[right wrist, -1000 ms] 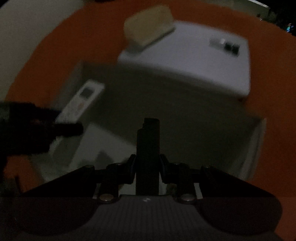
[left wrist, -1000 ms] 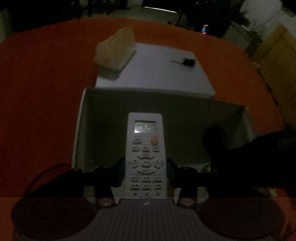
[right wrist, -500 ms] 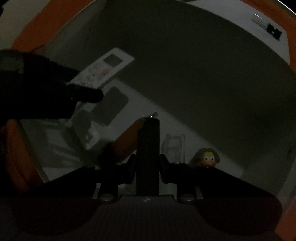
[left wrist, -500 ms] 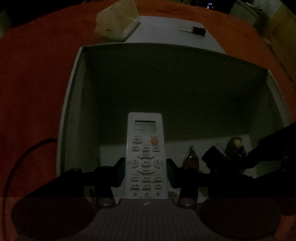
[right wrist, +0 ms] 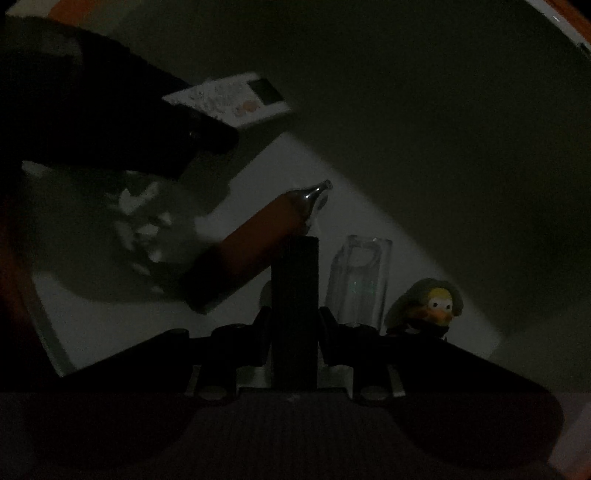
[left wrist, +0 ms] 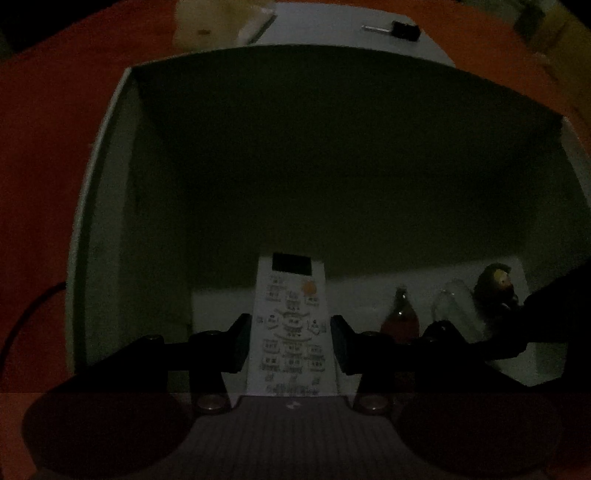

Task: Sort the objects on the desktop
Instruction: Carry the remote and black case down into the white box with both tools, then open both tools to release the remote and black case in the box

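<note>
Bench [left wrist: 44, 155] in orange cloth, big white box [left wrist: 92, 206] on it, both grippers down inside, very dark.
Left gripper [left wrist: 290, 343] fingers pinching white remote [left wrist: 291, 328] by its sides, over the box floor. Right gripper [right wrist: 295, 325] fingers pinching dark upright bar [right wrist: 295, 291], identity unclear. On box floor: bottle with reddish liquid [right wrist: 258, 232] lying tilted, clear square container [right wrist: 360, 280] upright beside it, small duck figurine [right wrist: 428, 302] just right of that. Pale bag [left wrist: 218, 22] and small black item [left wrist: 404, 27] beyond the box.
</note>
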Tool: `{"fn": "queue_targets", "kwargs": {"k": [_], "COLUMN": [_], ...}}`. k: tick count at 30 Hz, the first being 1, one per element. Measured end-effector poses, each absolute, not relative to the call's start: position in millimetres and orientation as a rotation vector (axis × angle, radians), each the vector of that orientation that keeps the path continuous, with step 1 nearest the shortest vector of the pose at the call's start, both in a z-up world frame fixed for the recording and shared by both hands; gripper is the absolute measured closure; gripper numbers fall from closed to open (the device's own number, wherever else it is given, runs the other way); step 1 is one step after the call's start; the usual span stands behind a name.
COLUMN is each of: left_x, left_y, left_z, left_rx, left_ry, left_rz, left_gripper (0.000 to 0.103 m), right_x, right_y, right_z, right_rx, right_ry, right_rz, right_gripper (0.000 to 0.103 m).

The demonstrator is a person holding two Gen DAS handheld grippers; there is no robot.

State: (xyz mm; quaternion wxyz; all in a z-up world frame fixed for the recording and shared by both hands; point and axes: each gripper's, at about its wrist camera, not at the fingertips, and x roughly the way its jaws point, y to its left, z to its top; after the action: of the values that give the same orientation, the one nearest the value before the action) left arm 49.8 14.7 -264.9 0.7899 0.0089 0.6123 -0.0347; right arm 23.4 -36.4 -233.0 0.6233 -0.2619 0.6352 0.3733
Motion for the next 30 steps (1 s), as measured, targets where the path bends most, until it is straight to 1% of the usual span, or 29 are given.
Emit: {"fn": "queue_targets", "kwargs": {"k": [10, 14, 22, 24, 25, 27, 30], "left_x": [54, 54, 48, 46, 45, 43, 39], "left_y": [14, 15, 16, 15, 14, 12, 10], "left_z": [-278, -273, -261, -254, -251, -246, -240], "left_rx": [0.019, 0.01, -0.013, -0.018, -0.02, -0.019, -0.017], "left_ry": [1.414, 1.399, 1.384, 1.373, 1.366, 1.358, 1.344], "left_rz": [-0.068, -0.067, -0.073, -0.082, -0.086, -0.099, -0.111], "left_gripper": [0.063, 0.06, 0.056, 0.047, 0.046, 0.036, 0.028], "right_x": [21, 23, 31, 35, 37, 38, 44], "right_y": [-20, -16, -12, -13, -14, -18, -26], "right_z": [-246, -245, -227, -221, -217, -212, -196], "right_rx": [-0.655, -0.649, -0.597, -0.57, -0.556, -0.529, -0.472], "right_ry": [1.479, 1.479, 1.458, 1.455, 1.452, 1.447, 1.446], "right_rz": [0.837, 0.823, 0.825, 0.823, 0.821, 0.814, 0.805], "right_gripper": [0.074, 0.073, 0.072, 0.071, 0.07, 0.068, 0.064]}}
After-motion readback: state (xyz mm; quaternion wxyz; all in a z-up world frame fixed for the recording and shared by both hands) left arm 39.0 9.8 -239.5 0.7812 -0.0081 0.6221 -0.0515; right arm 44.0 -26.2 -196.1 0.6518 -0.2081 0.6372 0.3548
